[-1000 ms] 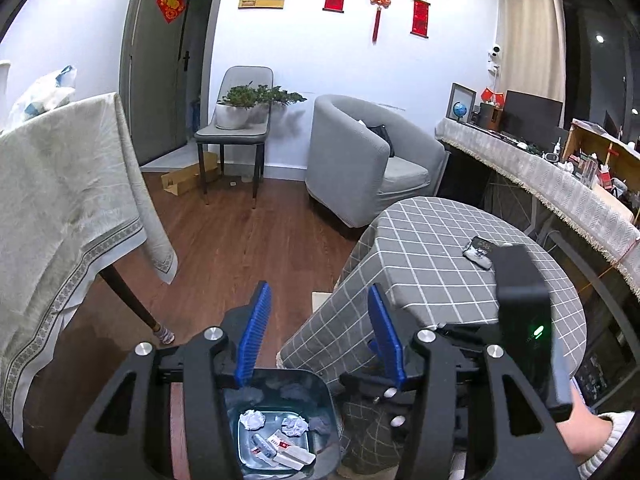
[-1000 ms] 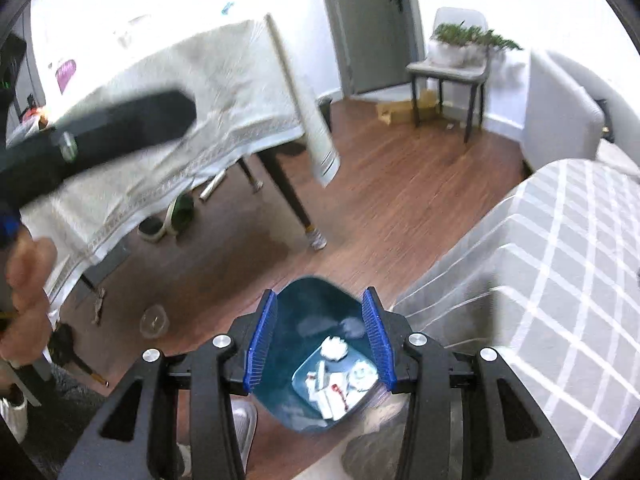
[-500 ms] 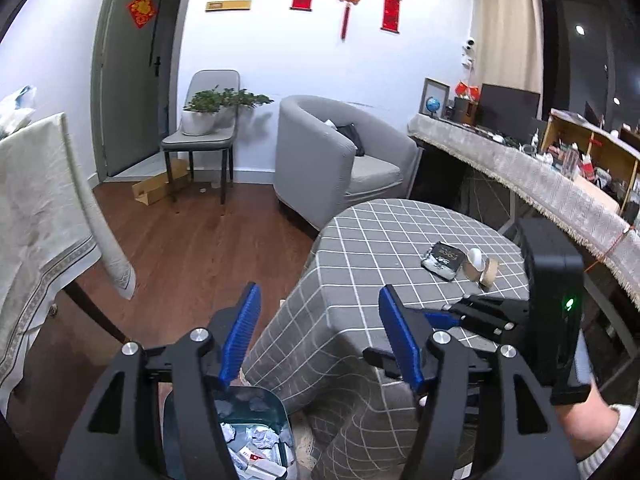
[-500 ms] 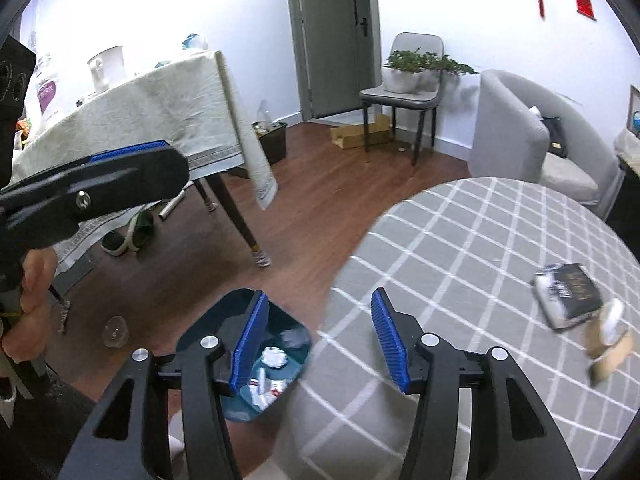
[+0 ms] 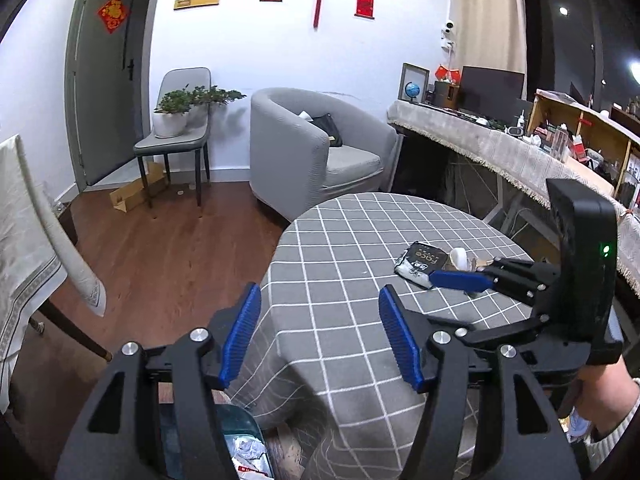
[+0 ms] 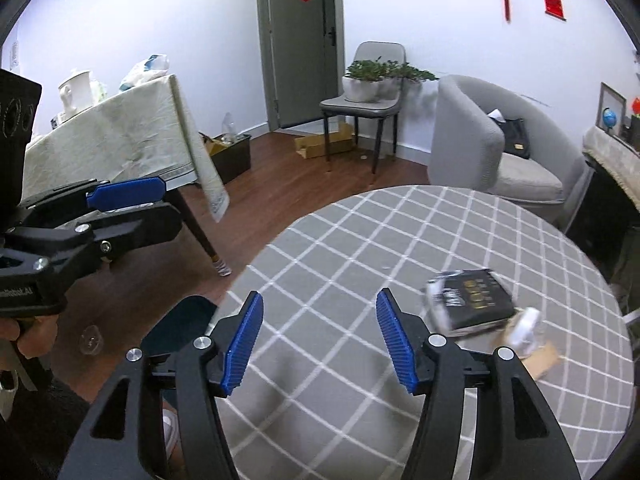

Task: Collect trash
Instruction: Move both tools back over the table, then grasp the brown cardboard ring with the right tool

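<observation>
A black packet (image 5: 421, 264) (image 6: 472, 298) lies on the round grey checked table (image 5: 348, 240) (image 6: 360, 248), with a white crumpled piece (image 6: 526, 326) and a brown scrap (image 6: 542, 360) beside it. My left gripper (image 5: 320, 334) is open and empty at the table's near left edge. My right gripper (image 6: 320, 338) is open and empty above the table, left of the packet; it also shows in the left wrist view (image 5: 460, 280). A teal trash bin (image 5: 240, 440) (image 6: 180, 324) with crumpled paper stands on the floor by the table.
A cloth-covered table (image 5: 24, 248) (image 6: 112, 136) stands to the left. A grey armchair (image 5: 312, 152), a chair with potted plants (image 5: 180, 128) and a long side counter (image 5: 500, 148) line the far side. Wooden floor (image 5: 160, 248) lies between.
Both grippers rose from over the bin and swung toward the round table. The bin dropped to the lower edge of both views; the packet came nearer.
</observation>
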Available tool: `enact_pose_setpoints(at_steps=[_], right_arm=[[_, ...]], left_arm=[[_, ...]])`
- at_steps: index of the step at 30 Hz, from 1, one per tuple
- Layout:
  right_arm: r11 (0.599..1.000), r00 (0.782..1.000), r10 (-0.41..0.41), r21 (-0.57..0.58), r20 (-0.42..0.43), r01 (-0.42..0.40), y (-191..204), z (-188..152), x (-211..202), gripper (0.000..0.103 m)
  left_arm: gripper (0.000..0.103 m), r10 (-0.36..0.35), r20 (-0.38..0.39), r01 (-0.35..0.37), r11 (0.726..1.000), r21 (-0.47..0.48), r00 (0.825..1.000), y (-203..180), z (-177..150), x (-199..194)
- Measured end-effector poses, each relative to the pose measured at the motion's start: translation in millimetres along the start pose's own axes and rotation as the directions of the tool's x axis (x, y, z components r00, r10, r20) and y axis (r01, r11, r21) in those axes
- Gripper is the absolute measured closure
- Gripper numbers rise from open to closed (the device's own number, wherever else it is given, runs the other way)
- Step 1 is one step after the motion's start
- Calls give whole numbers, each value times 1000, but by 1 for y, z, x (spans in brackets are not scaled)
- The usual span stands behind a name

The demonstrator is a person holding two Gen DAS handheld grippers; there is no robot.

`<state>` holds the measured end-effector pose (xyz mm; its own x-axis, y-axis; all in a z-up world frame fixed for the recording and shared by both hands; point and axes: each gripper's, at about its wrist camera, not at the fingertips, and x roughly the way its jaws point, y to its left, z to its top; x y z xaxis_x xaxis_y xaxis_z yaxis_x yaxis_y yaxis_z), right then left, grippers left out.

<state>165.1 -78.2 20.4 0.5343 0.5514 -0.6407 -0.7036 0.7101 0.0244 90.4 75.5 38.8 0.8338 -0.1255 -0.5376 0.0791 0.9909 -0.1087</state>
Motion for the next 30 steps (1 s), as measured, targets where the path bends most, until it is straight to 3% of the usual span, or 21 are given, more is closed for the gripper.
enact_pose_setpoints(at_steps=[9, 10, 12, 15, 18, 30], right_arm=[[997, 997, -81, 12, -18, 81, -44, -9, -13, 38], [996, 996, -89, 15, -21, 89, -51, -11, -15, 37], [994, 994, -104, 20, -23, 104, -62, -14, -19, 34], [992, 992, -126, 26, -26, 127, -79, -17, -24, 32], [990, 990, -134, 35, -38, 136, -93, -21, -24, 28], [994, 987, -104, 13, -122, 107, -117, -34, -4, 20]], left_arm=[[37, -62, -29, 63, 998, 16, 998, -14, 11, 29], [35, -64, -34, 65, 998, 25, 997, -15, 12, 33], [19, -70, -40, 71, 997, 33, 997, -18, 12, 39], [12, -101, -72, 106, 992, 64, 992, -25, 14, 51], [11, -91, -87, 100, 989, 107, 992, -33, 17, 64], [8, -188, -143, 213, 960, 184, 972, -58, 24, 110]])
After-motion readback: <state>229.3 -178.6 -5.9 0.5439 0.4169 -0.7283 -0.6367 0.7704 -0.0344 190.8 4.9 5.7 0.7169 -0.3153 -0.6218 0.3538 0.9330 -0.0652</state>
